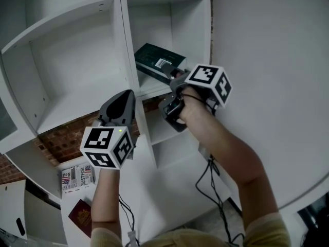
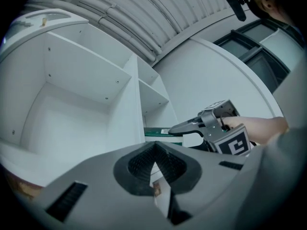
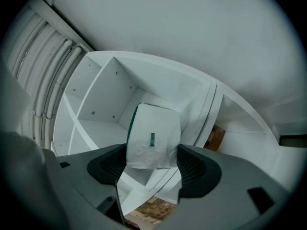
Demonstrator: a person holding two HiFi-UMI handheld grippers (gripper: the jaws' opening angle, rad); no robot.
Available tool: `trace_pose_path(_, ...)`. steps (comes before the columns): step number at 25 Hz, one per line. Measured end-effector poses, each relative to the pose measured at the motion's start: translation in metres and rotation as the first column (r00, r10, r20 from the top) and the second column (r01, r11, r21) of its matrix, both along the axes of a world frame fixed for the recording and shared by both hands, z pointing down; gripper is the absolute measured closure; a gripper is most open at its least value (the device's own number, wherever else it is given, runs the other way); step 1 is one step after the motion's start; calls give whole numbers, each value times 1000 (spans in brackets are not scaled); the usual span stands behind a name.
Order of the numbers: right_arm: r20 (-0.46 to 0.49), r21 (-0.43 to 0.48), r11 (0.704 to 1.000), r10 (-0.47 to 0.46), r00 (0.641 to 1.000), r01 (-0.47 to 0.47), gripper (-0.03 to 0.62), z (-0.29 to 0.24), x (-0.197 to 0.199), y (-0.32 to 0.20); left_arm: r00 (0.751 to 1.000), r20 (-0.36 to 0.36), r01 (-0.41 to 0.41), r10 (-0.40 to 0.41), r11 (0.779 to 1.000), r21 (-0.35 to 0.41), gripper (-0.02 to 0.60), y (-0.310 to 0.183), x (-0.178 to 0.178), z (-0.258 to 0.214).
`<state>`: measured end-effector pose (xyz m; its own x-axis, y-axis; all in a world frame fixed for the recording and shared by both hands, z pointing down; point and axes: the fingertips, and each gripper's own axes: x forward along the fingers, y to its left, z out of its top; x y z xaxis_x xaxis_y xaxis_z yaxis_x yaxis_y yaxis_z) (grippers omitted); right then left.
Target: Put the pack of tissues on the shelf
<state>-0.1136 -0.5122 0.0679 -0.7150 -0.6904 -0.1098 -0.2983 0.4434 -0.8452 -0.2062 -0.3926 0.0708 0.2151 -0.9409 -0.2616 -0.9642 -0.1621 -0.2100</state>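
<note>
The pack of tissues (image 1: 158, 62) is dark green on its broad face and white with a small green mark on its end (image 3: 152, 137). It lies tilted over the board of the narrow right-hand compartment of the white shelf unit (image 1: 77, 50); whether it rests on the board I cannot tell. My right gripper (image 1: 176, 81) is shut on its near end, both pads pressing its sides (image 3: 153, 158). My left gripper (image 1: 121, 106) hovers in front of the wide left compartment, shut and holding nothing (image 2: 154, 162). In the left gripper view the right gripper (image 2: 192, 126) shows beside the pack (image 2: 156, 132).
A vertical divider (image 1: 132, 60) separates the two compartments. Below the shelf lie a printed packet (image 1: 77, 178) and a maroon booklet (image 1: 82, 216). A brick-patterned surface (image 1: 64, 140) shows behind the lower shelf. Black cables (image 1: 216, 189) hang under my right arm. A white wall (image 1: 272, 60) stands at the right.
</note>
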Motion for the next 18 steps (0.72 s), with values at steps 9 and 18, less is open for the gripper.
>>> trace_pose_path(9,-10,72,997,-36,999,37,283,-19,-29,4,1000,-11,27,-27,1000,-2,578,-5,-16,-1)
trace_pose_path(18,-43,80,994,-73,996,76,283,-5,-38,17,999,-29,39,-39,999,-8,578,6,-25,4)
